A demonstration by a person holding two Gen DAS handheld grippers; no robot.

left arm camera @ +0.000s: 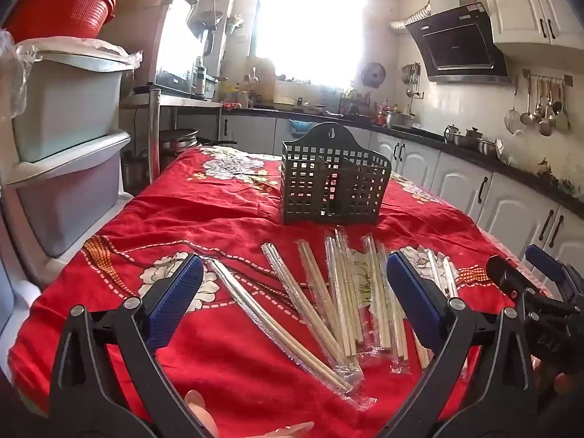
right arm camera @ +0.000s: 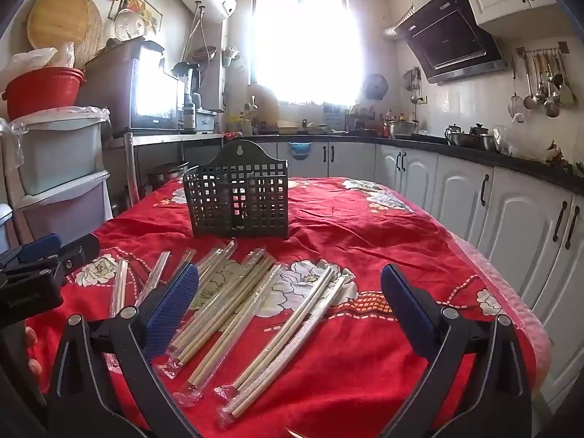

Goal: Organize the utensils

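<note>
Red floral tablecloth (right arm camera: 365,226); red colander (left arm camera: 62,11) atop stacked grey bins (left arm camera: 69,109); range hood (right arm camera: 452,43); hanging ladles (right arm camera: 544,84).

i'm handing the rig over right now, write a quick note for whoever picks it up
Left tool: open, holding nothing, hovering over the near end of the table.
Right tool: open, holding nothing, beside the left one.
Wrapped chopsticks: all loose in clear sleeves, scattered on the red floral tablecloth in front of both tools.
Black utensil basket: upright farther back on the table, beyond the chopsticks; nothing visible inside.
Done: nothing sorted yet.
Left: pick up each chopstick packet and stand it in the basket.
</note>
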